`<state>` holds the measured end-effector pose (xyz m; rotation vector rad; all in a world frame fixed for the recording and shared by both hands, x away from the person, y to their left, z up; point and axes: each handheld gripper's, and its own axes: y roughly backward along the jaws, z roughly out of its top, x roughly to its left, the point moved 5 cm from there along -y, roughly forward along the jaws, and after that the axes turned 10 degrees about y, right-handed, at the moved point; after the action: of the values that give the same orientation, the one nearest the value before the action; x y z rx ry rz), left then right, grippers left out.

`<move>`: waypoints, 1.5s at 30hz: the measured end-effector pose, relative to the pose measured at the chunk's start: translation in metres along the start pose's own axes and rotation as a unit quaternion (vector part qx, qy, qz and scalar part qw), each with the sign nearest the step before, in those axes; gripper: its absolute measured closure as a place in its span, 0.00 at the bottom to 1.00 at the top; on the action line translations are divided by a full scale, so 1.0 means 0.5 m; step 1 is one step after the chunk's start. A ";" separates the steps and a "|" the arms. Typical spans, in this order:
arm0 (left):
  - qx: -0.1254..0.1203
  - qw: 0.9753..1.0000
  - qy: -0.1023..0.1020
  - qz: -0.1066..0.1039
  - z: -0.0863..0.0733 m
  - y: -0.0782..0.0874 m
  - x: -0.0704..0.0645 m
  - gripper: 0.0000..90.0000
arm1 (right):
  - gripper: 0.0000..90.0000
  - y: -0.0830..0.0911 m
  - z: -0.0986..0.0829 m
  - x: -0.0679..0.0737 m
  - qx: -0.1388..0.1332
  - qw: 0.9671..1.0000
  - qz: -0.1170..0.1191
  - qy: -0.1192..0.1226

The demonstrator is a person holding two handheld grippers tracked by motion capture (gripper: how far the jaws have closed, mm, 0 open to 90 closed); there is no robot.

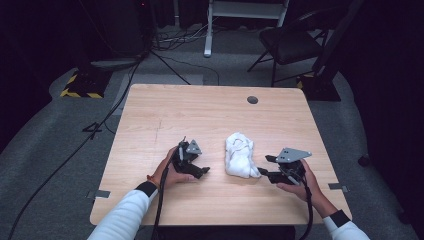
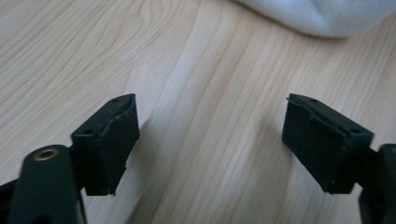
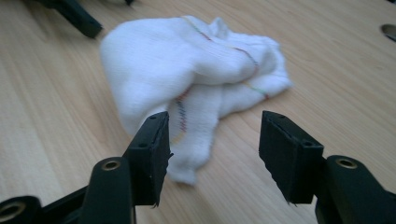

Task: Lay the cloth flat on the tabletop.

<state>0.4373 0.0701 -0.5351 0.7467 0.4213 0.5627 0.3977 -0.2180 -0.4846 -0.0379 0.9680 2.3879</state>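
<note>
White cloth crumpled at table centre, left gripper and right gripper flanking it, both spread and empty, grommet hole upper right, nothing between

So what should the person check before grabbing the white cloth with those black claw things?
1. Crumpled white cloth with thin coloured stripes lies free on the light wooden table: ok.
2. Right gripper open, jaws spread wide: ok.
3. Right gripper lined up with the cloth: ok; a cloth corner lies just ahead, near its left jaw.
4. Left gripper open with bare wood between its jaws: ok.
5. Left gripper lined up with the cloth: not ok; the cloth sits beyond the jaws, at the top edge of the left gripper view.
6. Whether the cloth is one piece or several: cannot tell.
</note>
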 end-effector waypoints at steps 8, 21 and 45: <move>-0.031 0.999 -0.029 -0.023 0.067 -0.009 -0.046 0.26 | 0.53 -0.031 -0.027 0.026 0.026 0.999 0.036 0.011; -0.052 0.994 -0.066 -0.072 0.122 -0.033 -0.133 0.32 | 0.84 -0.054 -0.048 0.032 0.047 0.998 0.040 0.033; -0.017 0.991 -0.108 -0.077 0.106 -0.033 -0.150 0.78 | 0.57 -0.060 -0.055 0.022 0.050 0.997 0.051 0.028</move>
<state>0.4136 -0.0130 -0.5003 0.7266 0.2649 0.3384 0.3989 -0.2130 -0.5265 -0.0174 1.1392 2.4395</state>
